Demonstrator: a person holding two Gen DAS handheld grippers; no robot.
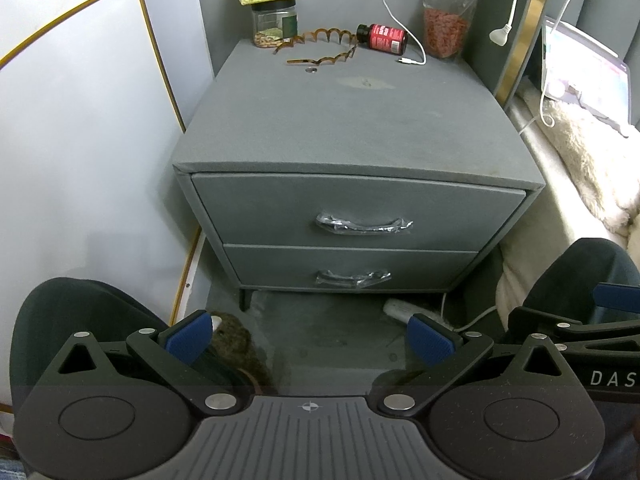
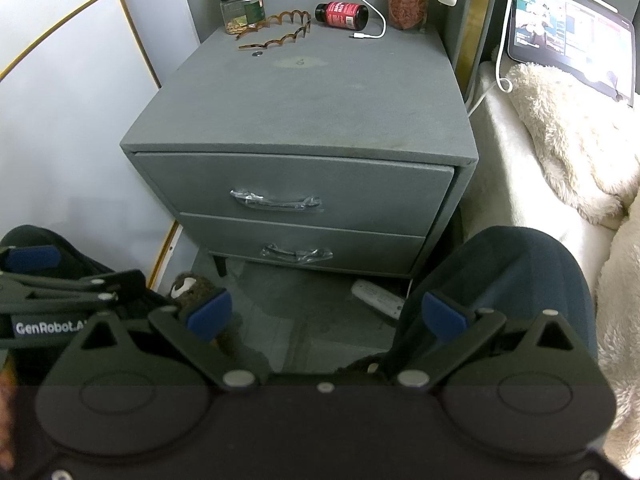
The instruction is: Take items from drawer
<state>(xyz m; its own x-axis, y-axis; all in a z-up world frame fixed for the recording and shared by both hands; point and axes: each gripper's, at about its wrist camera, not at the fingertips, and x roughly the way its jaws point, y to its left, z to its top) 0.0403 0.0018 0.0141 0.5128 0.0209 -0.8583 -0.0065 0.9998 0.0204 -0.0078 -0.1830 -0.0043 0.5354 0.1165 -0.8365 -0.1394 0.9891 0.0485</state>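
Both grippers, left gripper (image 1: 311,338) and right gripper (image 2: 326,316), were spread wide with nothing in them, hanging low in front of the grey nightstand (image 1: 344,120). Its top drawer (image 1: 356,212) and bottom drawer (image 1: 352,268) were fully closed.
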